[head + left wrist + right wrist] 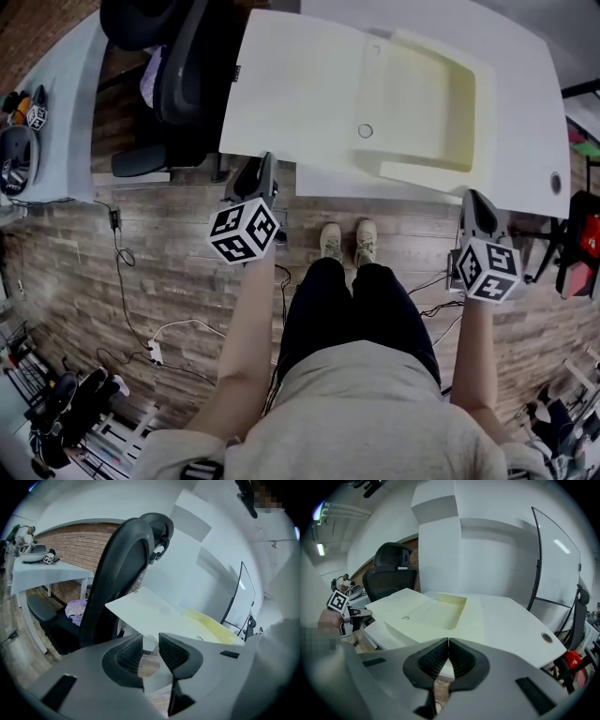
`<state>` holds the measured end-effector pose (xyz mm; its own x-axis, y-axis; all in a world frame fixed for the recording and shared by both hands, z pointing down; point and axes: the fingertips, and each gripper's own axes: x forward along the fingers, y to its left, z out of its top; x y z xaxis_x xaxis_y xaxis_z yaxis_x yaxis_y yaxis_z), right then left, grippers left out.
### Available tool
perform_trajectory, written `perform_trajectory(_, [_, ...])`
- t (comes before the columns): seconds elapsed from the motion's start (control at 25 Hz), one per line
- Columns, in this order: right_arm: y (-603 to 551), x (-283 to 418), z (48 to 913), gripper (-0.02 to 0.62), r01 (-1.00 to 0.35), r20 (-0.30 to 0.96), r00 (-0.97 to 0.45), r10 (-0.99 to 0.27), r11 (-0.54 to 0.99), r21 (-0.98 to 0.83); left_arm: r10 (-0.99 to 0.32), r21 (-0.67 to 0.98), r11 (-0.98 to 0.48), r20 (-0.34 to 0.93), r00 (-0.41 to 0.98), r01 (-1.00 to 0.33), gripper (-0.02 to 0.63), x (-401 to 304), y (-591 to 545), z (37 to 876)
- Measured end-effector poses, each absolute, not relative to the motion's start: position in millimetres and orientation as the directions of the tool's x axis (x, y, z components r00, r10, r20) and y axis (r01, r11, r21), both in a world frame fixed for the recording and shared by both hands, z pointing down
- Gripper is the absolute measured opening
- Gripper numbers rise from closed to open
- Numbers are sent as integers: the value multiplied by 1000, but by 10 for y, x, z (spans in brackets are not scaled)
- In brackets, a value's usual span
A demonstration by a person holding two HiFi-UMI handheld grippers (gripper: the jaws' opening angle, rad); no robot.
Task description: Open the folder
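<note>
The folder (309, 94) is a plain pale cream-yellow; the table (527, 122) is white. The floor (159, 272) shows brown wood planks in a staggered pattern. The left gripper (151, 641) and the right gripper (448, 641) are both grey with black ribbed pads (176, 654), and each bears a cube of black-and-white square markers. The chair (122, 573) is black (with a lilac cloth (75, 609) on it). The brick wall (79, 545) is red-brown. The person's trousers (356, 309) are black and the shoes (331, 241) are pale.
</note>
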<state>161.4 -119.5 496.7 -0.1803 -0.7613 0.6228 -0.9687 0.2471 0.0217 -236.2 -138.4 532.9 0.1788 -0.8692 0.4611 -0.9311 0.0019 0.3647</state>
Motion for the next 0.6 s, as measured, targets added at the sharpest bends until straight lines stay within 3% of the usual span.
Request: perform_trajectory(0.6, [-1230, 1554, 4939, 23, -955, 629, -205, -750, 293, 38, -891, 322, -3, 428, 149, -947, 107, -2306, -1366, 4993])
